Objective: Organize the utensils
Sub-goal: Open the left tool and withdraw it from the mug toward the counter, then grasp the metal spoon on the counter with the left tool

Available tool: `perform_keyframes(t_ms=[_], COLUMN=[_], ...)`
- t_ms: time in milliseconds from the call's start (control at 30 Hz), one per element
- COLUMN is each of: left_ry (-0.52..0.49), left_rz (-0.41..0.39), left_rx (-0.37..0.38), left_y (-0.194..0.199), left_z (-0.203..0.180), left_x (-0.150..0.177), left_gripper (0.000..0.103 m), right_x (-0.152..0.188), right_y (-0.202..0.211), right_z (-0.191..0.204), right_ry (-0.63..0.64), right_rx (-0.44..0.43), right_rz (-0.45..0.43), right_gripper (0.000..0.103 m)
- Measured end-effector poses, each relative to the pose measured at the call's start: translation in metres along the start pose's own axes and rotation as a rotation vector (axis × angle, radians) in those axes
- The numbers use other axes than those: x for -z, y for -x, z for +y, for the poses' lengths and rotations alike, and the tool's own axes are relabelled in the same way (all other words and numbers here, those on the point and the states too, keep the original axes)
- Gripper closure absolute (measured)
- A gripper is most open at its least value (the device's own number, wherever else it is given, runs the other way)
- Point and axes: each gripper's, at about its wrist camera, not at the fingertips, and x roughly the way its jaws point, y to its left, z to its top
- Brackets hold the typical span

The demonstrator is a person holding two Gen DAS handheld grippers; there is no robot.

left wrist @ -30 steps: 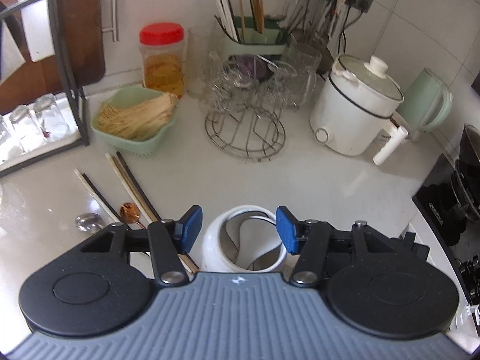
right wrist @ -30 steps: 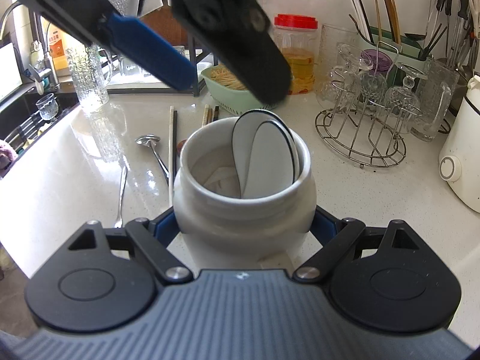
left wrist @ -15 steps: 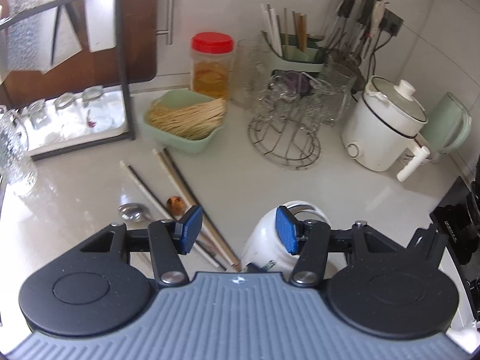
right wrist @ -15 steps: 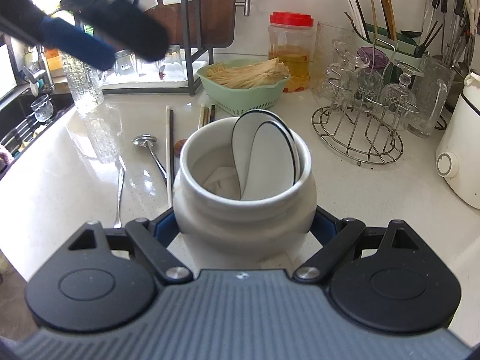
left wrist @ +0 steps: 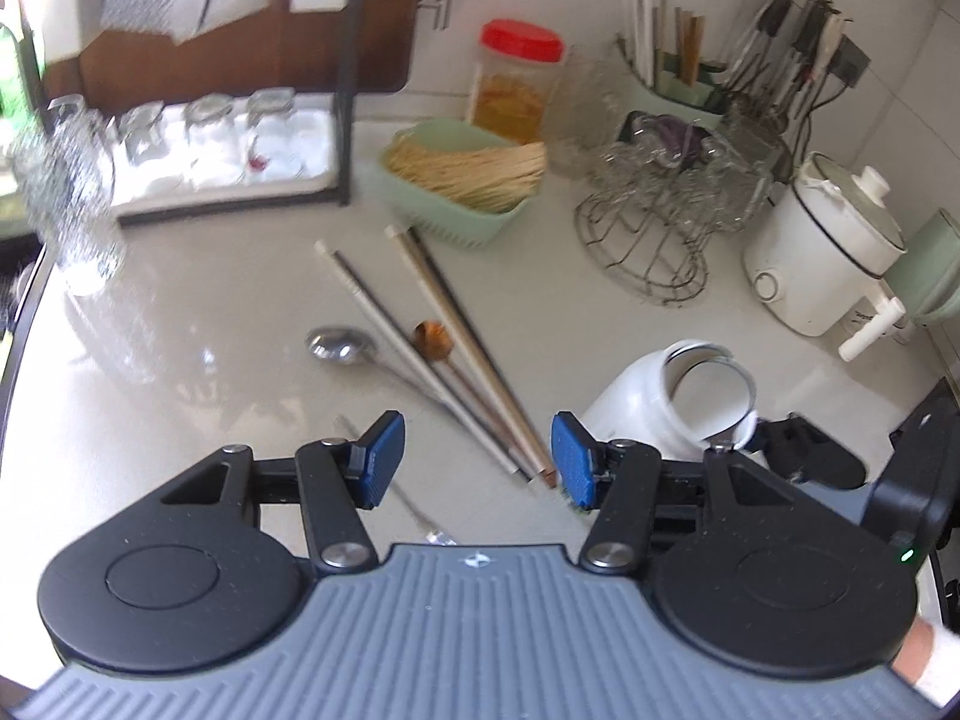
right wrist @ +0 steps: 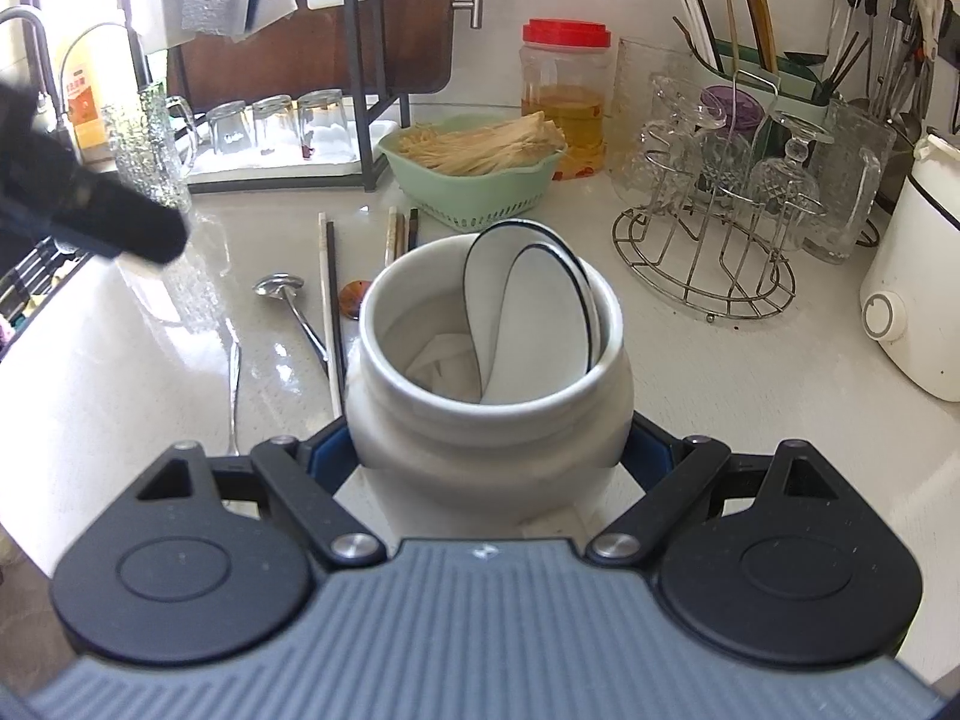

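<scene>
Your right tool point(right wrist: 489, 450) is clenched on the white ceramic jar point(right wrist: 489, 372), which sits on the pale surface point(right wrist: 720, 396); its pads are mostly hidden behind the jar's belly. Two white dark-rimmed spoons point(right wrist: 540, 312) lean inside the jar, handles out of sight. Just left of the jar lie chopsticks point(left wrist: 432, 324), a steel ladle point(left wrist: 339, 343) and a brown spoon point(left wrist: 432, 339), all motion-blurred. Your left tool point(left wrist: 474, 459) stands released and empty. A second ago it hovered over the jar's mouth; now it is over the chopsticks' near ends, the jar to its right.
</scene>
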Motion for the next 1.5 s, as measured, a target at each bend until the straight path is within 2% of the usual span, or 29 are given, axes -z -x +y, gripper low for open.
perform_keyframes(t_ms=[300, 500, 667, 867, 1233, 1500], left_ry=[0.082, 0.115, 0.16, 0.361, 0.727, 0.893], left_rz=[0.043, 0.081, 0.093, 0.073, 0.085, 0.065], left_rx=[-0.013, 0.004, 0.029, 0.099, 0.169, 0.17], left_y=[-0.013, -0.035, -0.056, -0.088, -0.135, -0.149], left_z=[0.047, 0.074, 0.088, 0.103, 0.133, 0.142], left_x=[0.02, 0.032, 0.029, 0.013, -0.014, -0.025], left_gripper=[0.043, 0.043, 0.044, 0.044, 0.044, 0.044], right_x=[-0.003, -0.004, -0.005, -0.004, -0.003, -0.003], right_y=[-0.001, -0.001, -0.001, -0.001, 0.001, 0.001], right_z=[0.004, 0.007, 0.007, 0.004, 0.001, 0.0], right_ry=[-0.031, -0.048, -0.059, -0.054, -0.04, -0.04], right_rx=[0.034, 0.057, 0.066, 0.054, 0.027, 0.023], right_rz=[0.023, 0.033, 0.041, 0.041, 0.042, 0.039], right_gripper=[0.012, 0.012, 0.012, 0.012, 0.012, 0.012])
